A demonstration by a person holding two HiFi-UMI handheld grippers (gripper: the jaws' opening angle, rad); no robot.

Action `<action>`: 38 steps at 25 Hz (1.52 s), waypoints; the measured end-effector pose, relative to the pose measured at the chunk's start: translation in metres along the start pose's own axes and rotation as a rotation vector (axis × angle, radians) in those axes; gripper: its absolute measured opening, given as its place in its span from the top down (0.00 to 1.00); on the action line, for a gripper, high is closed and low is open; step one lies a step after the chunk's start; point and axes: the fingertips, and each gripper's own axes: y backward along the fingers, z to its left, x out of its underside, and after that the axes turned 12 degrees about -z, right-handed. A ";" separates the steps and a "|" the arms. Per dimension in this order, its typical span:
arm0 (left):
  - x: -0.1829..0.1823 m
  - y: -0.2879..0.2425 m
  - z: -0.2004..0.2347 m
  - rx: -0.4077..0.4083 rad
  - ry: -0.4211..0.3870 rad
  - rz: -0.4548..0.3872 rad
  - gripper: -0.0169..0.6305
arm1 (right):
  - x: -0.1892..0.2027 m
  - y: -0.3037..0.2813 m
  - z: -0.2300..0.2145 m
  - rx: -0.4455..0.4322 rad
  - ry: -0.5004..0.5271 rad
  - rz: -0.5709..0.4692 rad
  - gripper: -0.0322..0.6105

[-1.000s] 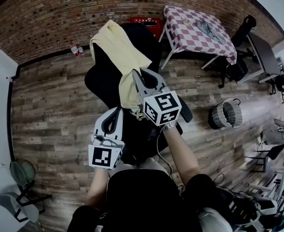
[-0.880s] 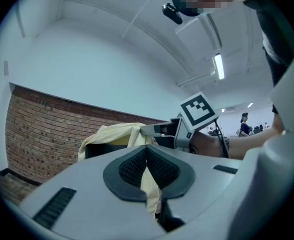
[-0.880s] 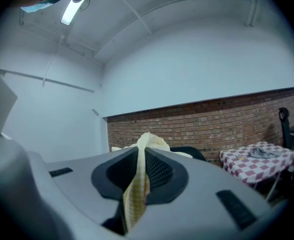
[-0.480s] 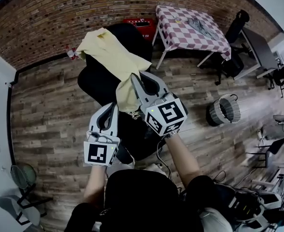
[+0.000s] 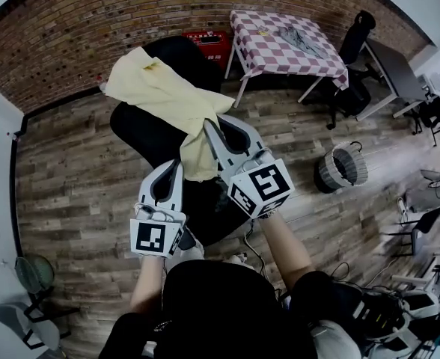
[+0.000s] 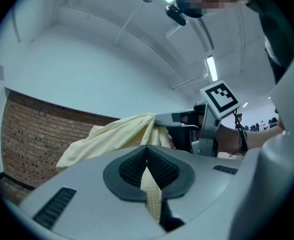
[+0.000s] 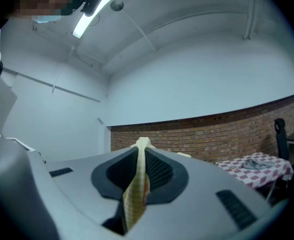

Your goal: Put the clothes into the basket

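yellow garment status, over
Left gripper, right gripper shut on yellow garment. Its far end drapes over black chair. Basket on floor, off right.

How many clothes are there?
2: the yellow garment held by the left gripper and right gripper, and a grey garment on the checkered table. Others may be hidden.

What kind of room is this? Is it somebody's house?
Probably a workroom or studio rather than a home: a bare brick wall, a black office chair, and a checked-cloth table on a wood floor.
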 end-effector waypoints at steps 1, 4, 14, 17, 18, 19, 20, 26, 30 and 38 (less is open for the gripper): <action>-0.001 0.000 -0.006 0.006 -0.001 -0.002 0.95 | -0.003 0.006 -0.001 0.000 0.000 -0.003 0.88; -0.004 -0.001 -0.025 0.019 -0.002 -0.008 0.95 | -0.011 0.025 -0.003 0.003 0.001 -0.010 0.88; -0.013 -0.005 -0.093 0.093 -0.004 -0.026 0.95 | -0.022 0.094 -0.012 0.026 0.023 0.002 0.88; -0.015 -0.008 -0.113 0.118 -0.007 -0.026 0.95 | -0.026 0.115 -0.013 0.042 0.024 -0.011 0.88; -0.015 -0.008 -0.119 0.128 -0.007 -0.028 0.95 | -0.028 0.123 -0.015 0.052 0.019 -0.014 0.88; -0.016 -0.009 -0.126 0.140 -0.007 -0.028 0.95 | -0.030 0.131 -0.018 0.064 0.014 -0.015 0.88; -0.016 -0.010 -0.133 0.152 -0.006 -0.028 0.95 | -0.031 0.139 -0.021 0.076 0.011 -0.016 0.88; -0.014 -0.016 -0.188 0.226 0.001 -0.014 0.95 | -0.040 0.189 -0.038 0.135 0.011 -0.006 0.88; -0.007 -0.024 -0.233 0.303 0.007 0.024 0.95 | -0.041 0.224 -0.056 0.190 0.046 0.004 0.88; -0.001 -0.033 -0.337 0.479 0.041 0.004 0.95 | -0.065 0.323 -0.113 0.384 0.106 -0.012 0.88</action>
